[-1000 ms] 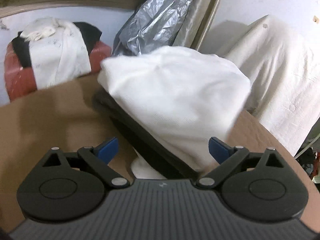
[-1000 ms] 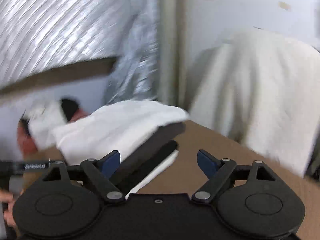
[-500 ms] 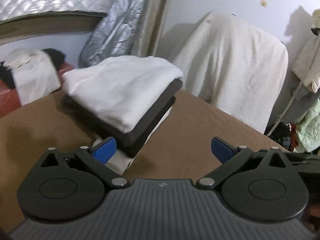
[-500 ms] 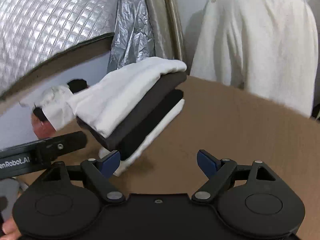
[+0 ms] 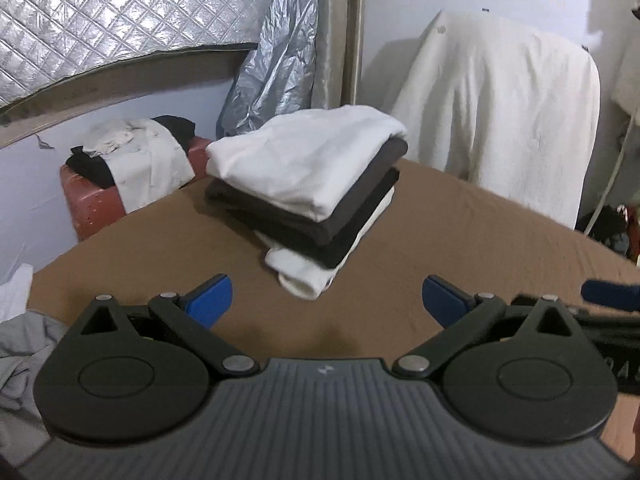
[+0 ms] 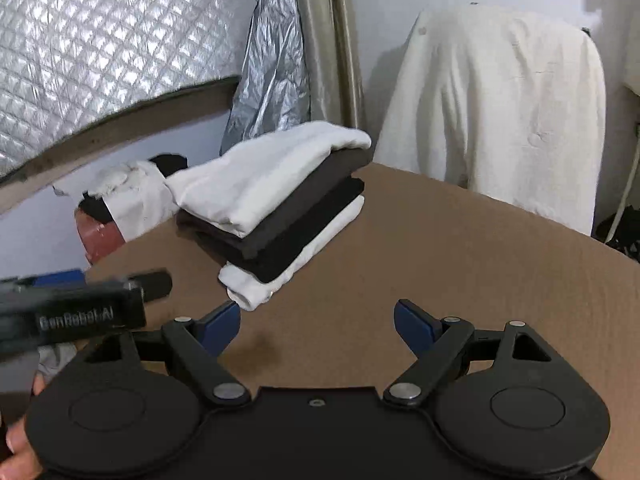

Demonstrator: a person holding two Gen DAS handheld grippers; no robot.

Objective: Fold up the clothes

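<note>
Four folded garments are sitting stacked [image 5: 316, 196] toward the far side of the brown table [image 5: 460, 240], a white one on top, leaving the near surface free for folding. The left hand-held gripper [image 5: 326, 298] and right hand-held gripper [image 6: 317, 317] are hovering spread wide and gripping nothing. A grey garment [image 5: 18, 354] is lying at the table's left edge, probably next.

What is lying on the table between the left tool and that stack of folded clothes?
Nothing: in the left wrist view, only bare brown table separates the left tool from the folded stack.
</note>
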